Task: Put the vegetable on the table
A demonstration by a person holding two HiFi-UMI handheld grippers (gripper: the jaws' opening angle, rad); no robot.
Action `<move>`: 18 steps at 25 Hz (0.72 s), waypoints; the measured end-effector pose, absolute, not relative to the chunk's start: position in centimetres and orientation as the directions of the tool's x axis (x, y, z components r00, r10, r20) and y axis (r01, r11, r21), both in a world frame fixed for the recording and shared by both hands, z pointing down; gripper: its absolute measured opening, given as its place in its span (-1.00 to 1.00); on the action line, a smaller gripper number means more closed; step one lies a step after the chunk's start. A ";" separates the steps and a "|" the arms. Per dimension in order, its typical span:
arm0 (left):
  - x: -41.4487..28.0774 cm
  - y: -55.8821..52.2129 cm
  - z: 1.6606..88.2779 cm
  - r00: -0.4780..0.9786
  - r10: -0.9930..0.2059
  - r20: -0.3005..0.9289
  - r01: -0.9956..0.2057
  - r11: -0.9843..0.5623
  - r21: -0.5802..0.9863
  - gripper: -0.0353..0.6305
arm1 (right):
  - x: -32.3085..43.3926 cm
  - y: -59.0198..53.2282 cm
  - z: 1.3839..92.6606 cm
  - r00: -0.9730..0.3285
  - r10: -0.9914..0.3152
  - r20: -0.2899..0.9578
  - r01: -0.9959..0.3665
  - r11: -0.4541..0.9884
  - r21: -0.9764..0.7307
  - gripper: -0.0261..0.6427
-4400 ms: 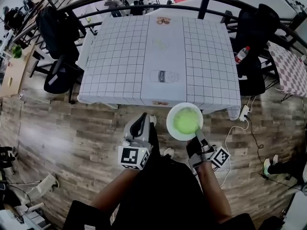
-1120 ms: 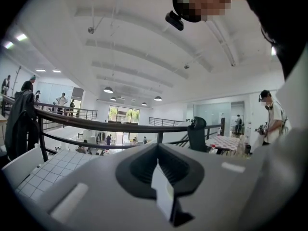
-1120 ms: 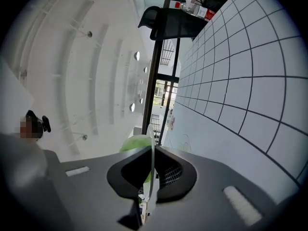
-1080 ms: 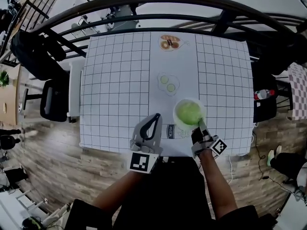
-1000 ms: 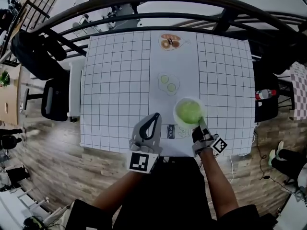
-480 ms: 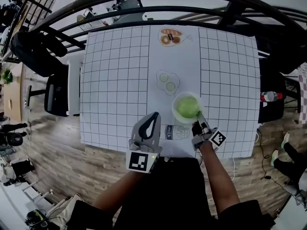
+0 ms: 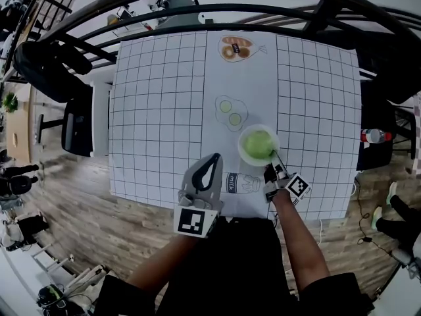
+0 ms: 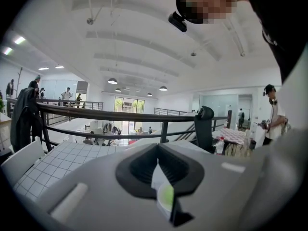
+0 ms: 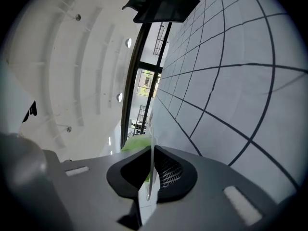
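Observation:
A white plate carries a mound of green vegetable. It is over the white grid-cloth table, just right of the printed centre strip; whether it rests on the cloth I cannot tell. My right gripper is shut on the plate's near rim. In the right gripper view the rim runs edge-on between the pads of the right gripper, with the vegetable behind. My left gripper hangs shut and empty over the table's front edge; the left gripper points at the railing.
The centre strip has printed pictures: a milk carton, cucumber slices and bread. A black railing curves behind the table. A dark chair stands left and a water bottle lies right, over wooden floor.
The person has walked up to the table. The plate has travelled from over the floor to over the cloth, and in the last second a little farther in. The left gripper stays by the front edge.

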State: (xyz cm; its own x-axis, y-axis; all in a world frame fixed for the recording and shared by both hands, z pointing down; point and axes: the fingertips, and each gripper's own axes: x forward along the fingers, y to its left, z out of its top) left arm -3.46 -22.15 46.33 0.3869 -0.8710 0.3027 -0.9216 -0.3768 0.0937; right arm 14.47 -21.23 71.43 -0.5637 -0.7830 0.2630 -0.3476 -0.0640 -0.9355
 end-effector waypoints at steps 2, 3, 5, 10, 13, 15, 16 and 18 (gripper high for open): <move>-3.4 -22.3 46.5 0.388 -0.869 0.305 -0.921 -0.379 0.092 -0.87 | 15.0 -20.6 72.7 -0.535 -0.771 0.347 -0.375 -0.152 -0.914 -0.88; -3.3 -22.4 46.5 0.389 -0.869 0.305 -0.921 -0.379 0.092 -0.87 | 15.1 -20.6 73.0 -0.529 -0.767 0.362 -0.377 -0.170 -0.910 -0.88; -3.4 -22.6 46.5 0.387 -0.870 0.305 -0.921 -0.377 0.094 -0.87 | 14.7 -21.0 72.9 -0.538 -0.771 0.342 -0.364 -0.153 -0.919 -0.88; -4.1 -22.8 46.5 0.378 -0.873 0.309 -0.925 -0.368 0.092 -0.87 | 14.0 -21.7 72.7 -0.553 -0.780 0.292 -0.350 -0.101 -0.931 -0.88; -4.6 -22.8 46.5 0.372 -0.876 0.307 -0.928 -0.363 0.087 -0.87 | 14.1 -21.6 73.1 -0.532 -0.795 0.290 -0.280 -0.158 -0.947 -0.88; -4.9 -22.6 46.5 0.367 -0.878 0.307 -0.929 -0.358 0.088 -0.87 | 14.3 -21.9 72.9 -0.532 -0.798 0.284 -0.304 -0.133 -0.943 -0.88; -5.1 -22.5 46.5 0.365 -0.879 0.307 -0.930 -0.355 0.089 -0.87 | 14.3 -21.9 72.9 -0.529 -0.799 0.285 -0.301 -0.137 -0.944 -0.88; -5.3 -22.2 46.5 0.361 -0.880 0.309 -0.932 -0.350 0.092 -0.87 | 14.6 -21.7 73.3 -0.519 -0.802 0.295 -0.273 -0.172 -0.947 -0.88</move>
State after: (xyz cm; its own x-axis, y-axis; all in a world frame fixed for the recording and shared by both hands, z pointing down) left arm -5.32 -22.23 46.48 0.3612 -0.8799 0.3087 -0.9321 -0.3503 0.0919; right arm 14.55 -21.70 73.26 -0.5192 -0.8020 0.2954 -0.2728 -0.1721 -0.9466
